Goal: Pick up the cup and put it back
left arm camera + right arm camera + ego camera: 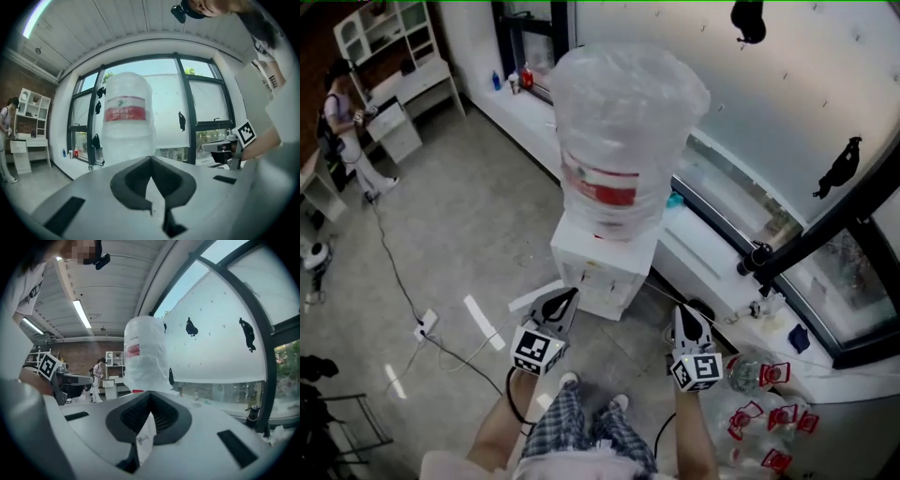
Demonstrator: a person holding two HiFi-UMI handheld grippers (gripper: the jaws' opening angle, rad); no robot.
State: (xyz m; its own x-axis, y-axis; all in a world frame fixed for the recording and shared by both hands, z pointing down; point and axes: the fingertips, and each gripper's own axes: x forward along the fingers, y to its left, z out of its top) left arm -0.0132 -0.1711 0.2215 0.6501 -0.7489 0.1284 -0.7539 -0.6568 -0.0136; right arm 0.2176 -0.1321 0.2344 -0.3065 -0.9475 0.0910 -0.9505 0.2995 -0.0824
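Left gripper and right gripper are both empty, fingers together, aimed at the dispenser under its bottle. The left is nearer. No cup shows in any view — likely at the dispenser, but I can't confirm.

The head view looks steeply down on the water bottle from above, close in front of it. The left gripper view and the right gripper view both face the water bottle about level, from near it, and share it and the window behind it.
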